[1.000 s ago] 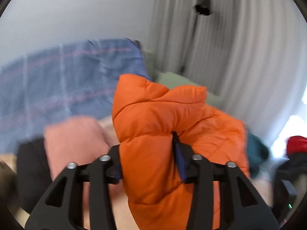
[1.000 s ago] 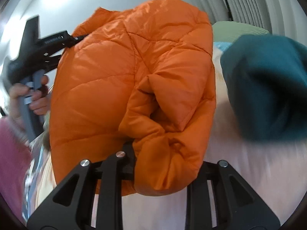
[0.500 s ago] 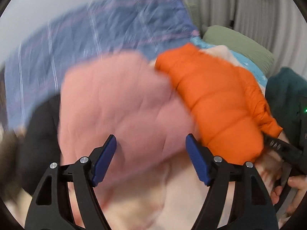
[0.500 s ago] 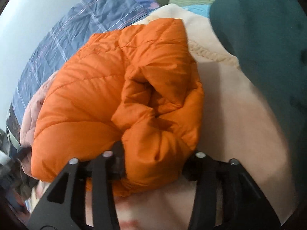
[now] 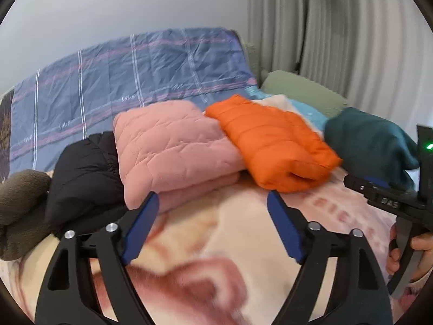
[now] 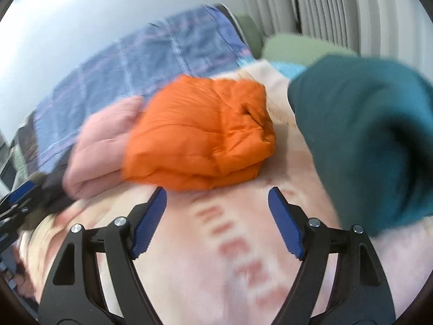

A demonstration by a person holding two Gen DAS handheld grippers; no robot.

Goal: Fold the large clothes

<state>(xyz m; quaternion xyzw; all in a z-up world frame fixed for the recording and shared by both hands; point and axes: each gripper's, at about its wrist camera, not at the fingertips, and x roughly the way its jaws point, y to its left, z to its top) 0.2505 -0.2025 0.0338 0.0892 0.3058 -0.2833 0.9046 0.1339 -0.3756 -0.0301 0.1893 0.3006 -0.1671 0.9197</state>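
**Orange jacket folded and set down; both tools empty**

The orange puffer jacket (image 5: pixel 270 140) lies folded on the bed's pink blanket (image 5: pixel 216 243), overlapping the folded pink quilted jacket (image 5: pixel 170 149), with a teal garment (image 6: pixel 365 135) just beside it. Left tool (image 5: pixel 213 227) and right tool (image 6: pixel 216 222): jaws opening, nothing between them. Judged: release step complete. Next move calls for selecting an unfolded garment.

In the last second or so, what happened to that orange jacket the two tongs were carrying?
Both tongs let go of the orange jacket. It now lies folded on the bed beside the pink jacket. The left tongs and right tongs are pulled back with nothing between them, their jaws opening wider. The pink jacket, black jacket, teal garment and blue quilt lie as before.
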